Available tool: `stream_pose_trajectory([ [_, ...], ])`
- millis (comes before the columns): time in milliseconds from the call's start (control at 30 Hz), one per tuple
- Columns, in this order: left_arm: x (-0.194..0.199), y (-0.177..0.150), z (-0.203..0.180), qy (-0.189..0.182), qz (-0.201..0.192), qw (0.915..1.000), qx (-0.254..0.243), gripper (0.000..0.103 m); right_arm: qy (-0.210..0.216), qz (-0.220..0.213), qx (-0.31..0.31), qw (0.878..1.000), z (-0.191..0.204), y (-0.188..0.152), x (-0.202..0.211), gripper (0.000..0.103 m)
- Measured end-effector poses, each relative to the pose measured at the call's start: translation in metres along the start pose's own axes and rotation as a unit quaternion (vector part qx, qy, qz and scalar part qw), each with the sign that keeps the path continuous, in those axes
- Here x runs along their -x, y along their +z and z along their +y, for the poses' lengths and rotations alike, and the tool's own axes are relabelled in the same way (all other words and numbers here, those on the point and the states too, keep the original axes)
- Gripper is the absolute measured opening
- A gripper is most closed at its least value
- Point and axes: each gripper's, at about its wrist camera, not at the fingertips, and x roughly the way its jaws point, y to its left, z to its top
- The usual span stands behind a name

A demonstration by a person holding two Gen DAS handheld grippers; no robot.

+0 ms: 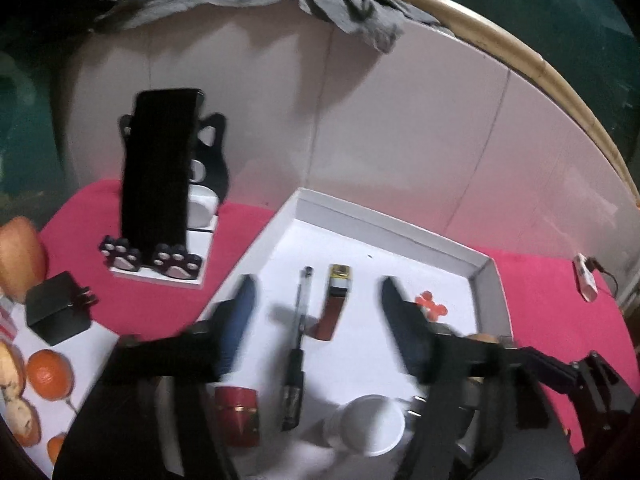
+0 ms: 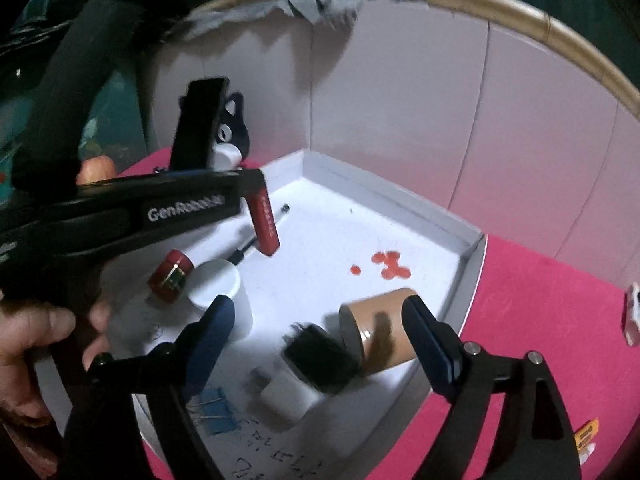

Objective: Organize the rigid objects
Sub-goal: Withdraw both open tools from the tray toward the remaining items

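Both jaws stand wide, gripping nothing: left hand-held gripper (image 1: 316,304) over the pen (image 1: 297,332), right hand-held gripper (image 2: 320,316) over a black adapter (image 2: 320,360) and brown tube (image 2: 384,328). All lie in the white tray (image 2: 468,264), with cup (image 2: 218,284), red cap (image 2: 170,276), red lighter (image 2: 266,224) farther in.

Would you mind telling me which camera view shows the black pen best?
The left wrist view: the pen lies whole in the white tray, between the open fingers. In the right wrist view the other gripper hides most of the pen; only its tip and a short dark stretch show.
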Motion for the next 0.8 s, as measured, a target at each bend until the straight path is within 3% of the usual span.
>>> stream_pose_trajectory([
  [33, 0.003, 0.0, 0.001, 0.007, -0.007, 0.9999, 0.004, 0.073, 0.0, -0.003, 0.003, 1.0, 0.001, -0.001, 0.002, 0.086],
  [100, 0.007, 0.0, 0.004, 0.023, -0.011, 0.9996, 0.008, 0.088, 0.0, -0.009, 0.005, 1.0, 0.002, -0.002, 0.007, 0.09],
  [133, 0.01, 0.0, 0.006, 0.031, -0.015, 0.9993, 0.014, 0.091, -0.002, -0.012, 0.006, 1.0, 0.002, -0.003, 0.009, 0.103],
  [200, 0.021, -0.001, 0.011, 0.041, -0.029, 0.9984, 0.029, 0.103, -0.01, -0.029, 0.011, 0.999, 0.003, -0.006, 0.019, 0.103],
  [500, 0.092, -0.026, 0.017, 0.082, -0.082, 0.9918, 0.054, 0.103, -0.003, -0.07, 0.004, 0.998, -0.009, -0.017, 0.066, 0.103],
  [800, 0.124, -0.048, 0.007, 0.098, -0.076, 0.9914, 0.042, 0.103, 0.005, -0.074, -0.053, 0.996, -0.035, -0.035, 0.096, 0.103],
])
